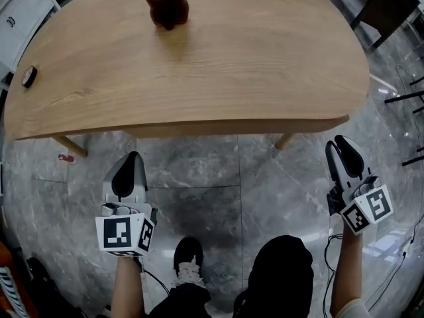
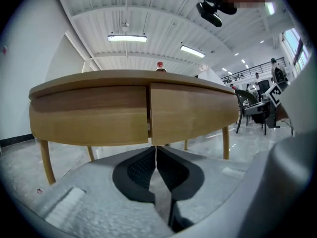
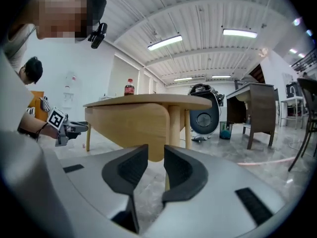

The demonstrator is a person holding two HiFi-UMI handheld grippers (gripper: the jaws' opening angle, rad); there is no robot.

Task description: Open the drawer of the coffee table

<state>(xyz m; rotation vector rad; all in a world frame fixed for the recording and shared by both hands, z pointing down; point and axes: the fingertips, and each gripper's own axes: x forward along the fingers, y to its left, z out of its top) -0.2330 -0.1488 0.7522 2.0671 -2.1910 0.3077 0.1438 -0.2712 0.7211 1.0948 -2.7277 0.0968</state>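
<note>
The oval wooden coffee table (image 1: 218,65) stands in front of me on a grey marble floor. In the left gripper view its curved front shows two panels, left (image 2: 89,115) and right (image 2: 190,113), split by a vertical seam (image 2: 148,114); both sit flush and no handle is visible. My left gripper (image 1: 132,159) is held short of the table's front edge, its jaws (image 2: 156,150) closed together with nothing between them. My right gripper (image 1: 342,144) is off the table's right end, facing its rounded side (image 3: 133,120). Its jaws (image 3: 155,150) stand apart around empty air.
A cola bottle (image 1: 165,2) stands at the table's far edge, and a small black object (image 1: 28,77) lies near its left end. A white cabinet (image 1: 20,12) is at far left. A desk (image 3: 257,108) and a round black machine (image 3: 202,115) stand beyond the table. My shoe (image 1: 190,257) is below.
</note>
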